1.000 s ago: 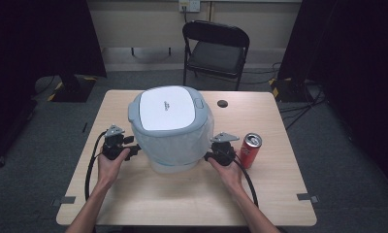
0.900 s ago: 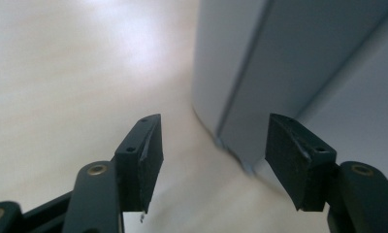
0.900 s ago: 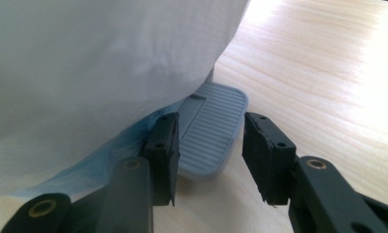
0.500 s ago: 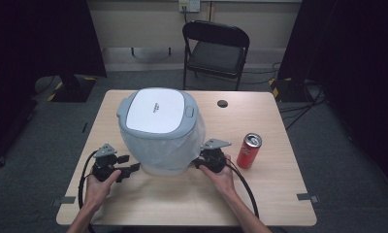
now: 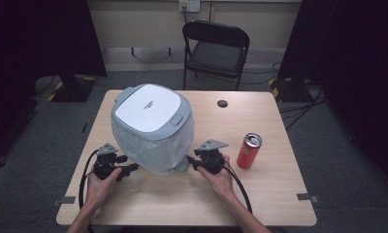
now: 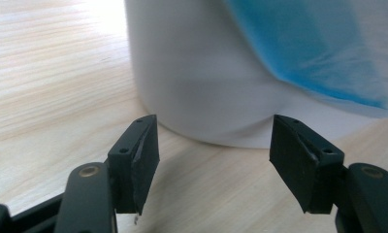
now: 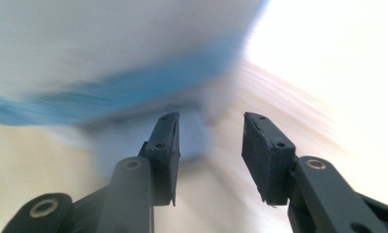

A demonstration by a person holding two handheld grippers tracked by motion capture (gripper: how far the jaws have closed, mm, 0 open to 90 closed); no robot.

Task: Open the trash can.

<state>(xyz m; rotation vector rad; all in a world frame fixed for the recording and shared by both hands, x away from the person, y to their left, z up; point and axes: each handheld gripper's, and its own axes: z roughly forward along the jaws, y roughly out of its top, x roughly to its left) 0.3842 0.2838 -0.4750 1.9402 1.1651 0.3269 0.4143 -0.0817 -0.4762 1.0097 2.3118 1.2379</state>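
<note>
A white lidded bin [image 5: 148, 109] with a pale blue plastic liner [image 5: 151, 148] draped over its sides stands on the wooden table [image 5: 182, 204], left of centre. My left gripper [image 5: 130, 168] lies at the bin's front left, pointing at its base. In the left gripper view the jaws [image 6: 214, 160] are open with nothing between them, just short of the bin's white base [image 6: 206, 73]; they have just been opening. My right gripper [image 5: 191, 161] is at the bin's front right. Its jaws [image 7: 209, 155] have also just been opening, and nothing is between them before the blurred bin.
A red drink can [image 5: 249, 150] stands upright just right of my right hand. A small black disc [image 5: 222, 103] lies near the table's far edge. A black folding chair [image 5: 215, 53] stands behind the table.
The bin has shifted left and turned a little on the table. Both hands have drawn back toward the front edge, the left one further left.
</note>
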